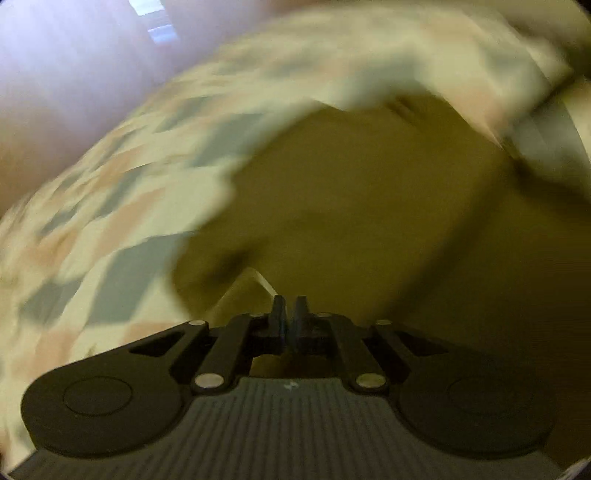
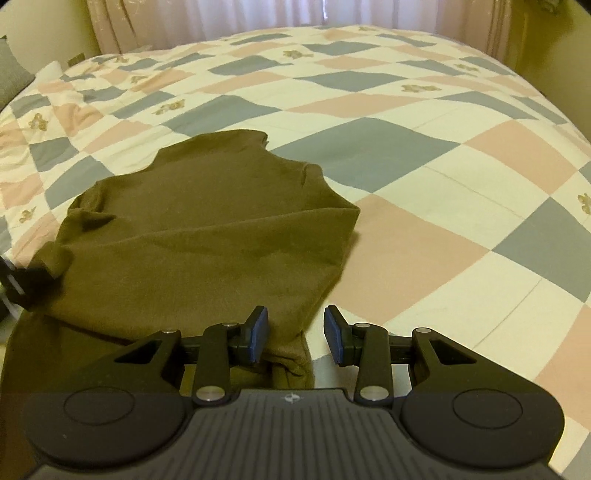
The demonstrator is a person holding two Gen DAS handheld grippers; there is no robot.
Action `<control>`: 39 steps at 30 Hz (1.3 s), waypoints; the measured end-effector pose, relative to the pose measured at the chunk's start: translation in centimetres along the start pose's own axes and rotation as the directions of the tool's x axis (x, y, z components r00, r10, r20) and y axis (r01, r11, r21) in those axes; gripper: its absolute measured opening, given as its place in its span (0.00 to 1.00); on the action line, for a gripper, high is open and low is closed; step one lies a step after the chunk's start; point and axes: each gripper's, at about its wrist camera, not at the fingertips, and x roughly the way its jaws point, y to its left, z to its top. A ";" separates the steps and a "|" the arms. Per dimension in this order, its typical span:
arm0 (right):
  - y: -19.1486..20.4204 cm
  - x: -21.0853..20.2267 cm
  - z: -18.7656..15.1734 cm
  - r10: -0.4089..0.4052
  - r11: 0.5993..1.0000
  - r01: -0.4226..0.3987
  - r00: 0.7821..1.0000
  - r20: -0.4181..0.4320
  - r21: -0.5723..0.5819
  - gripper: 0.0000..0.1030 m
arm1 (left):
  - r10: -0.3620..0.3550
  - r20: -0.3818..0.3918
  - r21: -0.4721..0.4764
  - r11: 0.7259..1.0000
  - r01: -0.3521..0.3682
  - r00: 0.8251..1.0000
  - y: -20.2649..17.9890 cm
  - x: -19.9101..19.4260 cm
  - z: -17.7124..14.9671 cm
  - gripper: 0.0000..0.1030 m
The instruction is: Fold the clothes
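Observation:
An olive-brown garment (image 2: 207,236) lies partly folded on the checked bedspread (image 2: 424,155). My right gripper (image 2: 295,334) stands open over the cloth's near right edge, and a fold of fabric lies beside its left pad (image 2: 260,332). At the far left of the right wrist view, my left gripper (image 2: 26,284) has a corner of the garment bunched at its tip. The left wrist view is smeared by motion. There the left gripper (image 1: 290,306) has its fingers pressed together against the olive garment (image 1: 351,206), with a pale strip of cloth beside them.
The bedspread (image 1: 110,229) of grey, pink and cream squares covers the whole bed. Curtains (image 2: 258,18) hang behind the bed's far edge. A grey cushion (image 2: 11,70) sits at the far left. Bare bedspread lies to the right of the garment.

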 end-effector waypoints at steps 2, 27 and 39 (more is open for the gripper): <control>0.1 -0.3 0.1 0.017 1.000 -0.017 1.000 0.008 -0.014 0.37 | -0.021 -0.048 0.041 0.999 0.023 0.999 -1.4 1.4 -0.7 0.07; 1.7 -7.7 -7.7 0.033 0.916 0.014 0.994 0.108 -0.402 0.43 | -0.005 -0.025 0.166 0.986 0.009 1.000 3.6 -7.8 -10.0 0.15; 6.8 -13.6 -28.4 -0.227 0.702 0.213 0.971 0.071 -0.679 0.42 | -0.117 0.165 0.768 0.638 -0.053 0.979 -7.2 -15.5 -28.8 0.21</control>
